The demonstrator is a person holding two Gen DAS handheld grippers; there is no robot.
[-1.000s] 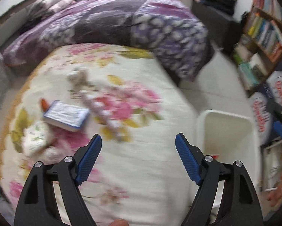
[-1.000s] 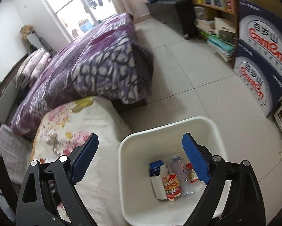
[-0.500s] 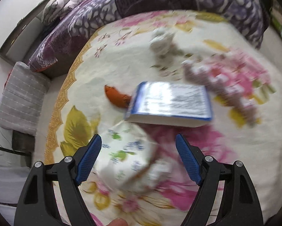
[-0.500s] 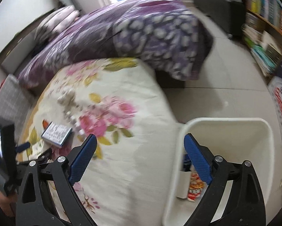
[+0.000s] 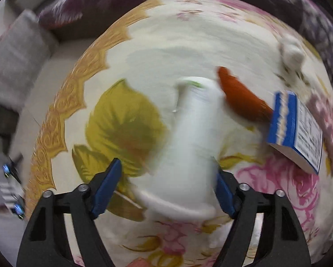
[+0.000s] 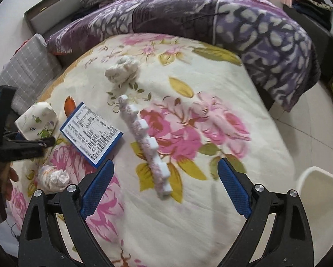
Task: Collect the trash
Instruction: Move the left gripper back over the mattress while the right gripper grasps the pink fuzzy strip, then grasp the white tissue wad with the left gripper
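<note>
A: What changed?
B: The left gripper has swung down; its wide fingers now straddle the paper cup on the bed.
A: And the right gripper?
B: Wide, empty, bin at three o'clock.

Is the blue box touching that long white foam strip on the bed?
Apart. The right wrist view shows bare flowered blanket between the blue box and the foam strip.

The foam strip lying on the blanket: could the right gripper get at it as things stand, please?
Probably yes. The foam strip lies alone ahead of the open right gripper, with bare blanket on both sides and nothing on it.
</note>
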